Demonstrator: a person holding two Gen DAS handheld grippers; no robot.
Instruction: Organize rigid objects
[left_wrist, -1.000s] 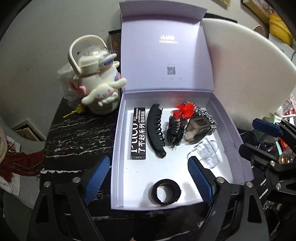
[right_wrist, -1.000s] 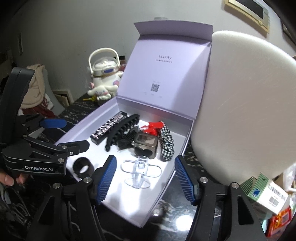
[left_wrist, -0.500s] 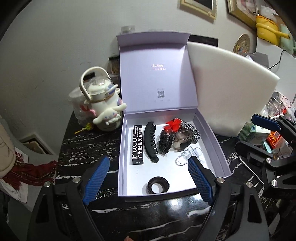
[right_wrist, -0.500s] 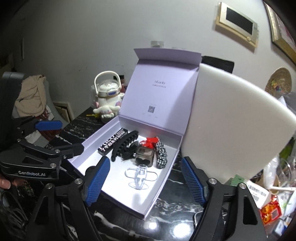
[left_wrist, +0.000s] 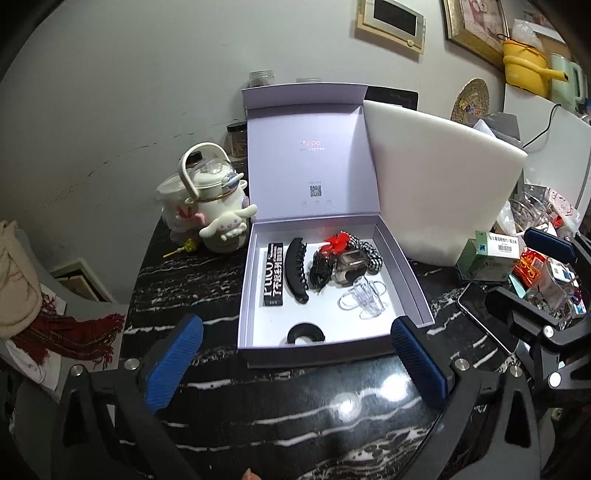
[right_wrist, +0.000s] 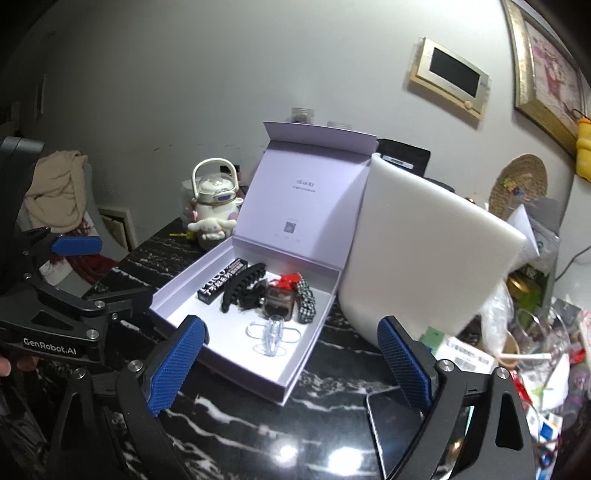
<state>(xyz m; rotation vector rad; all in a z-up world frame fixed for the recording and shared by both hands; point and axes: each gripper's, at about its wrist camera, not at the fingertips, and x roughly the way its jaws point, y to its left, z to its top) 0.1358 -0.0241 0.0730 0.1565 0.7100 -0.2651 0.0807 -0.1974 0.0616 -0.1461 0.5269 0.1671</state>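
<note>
The left gripper (left_wrist: 295, 363) was held above the dark marble table (left_wrist: 295, 417), its jaws spread wide with nothing between them — they had just been opening further. The right gripper (right_wrist: 291, 362) was likewise wide apart and empty, its jaws also just opened further. The lilac box (left_wrist: 417, 288) was seen at twelve o'clock from the left gripper, its lid propped upright. Inside, a black carton (left_wrist: 274, 274) was laid at nine o'clock, a long black clip (left_wrist: 295, 271) just beside it, then a small black clip (left_wrist: 319, 269), a smoky clip (left_wrist: 351, 267) and a checked scrunchie (left_wrist: 369, 251). A clear clip (left_wrist: 364, 299) was placed at four o'clock — a black ring (left_wrist: 306, 333) at six.
</note>
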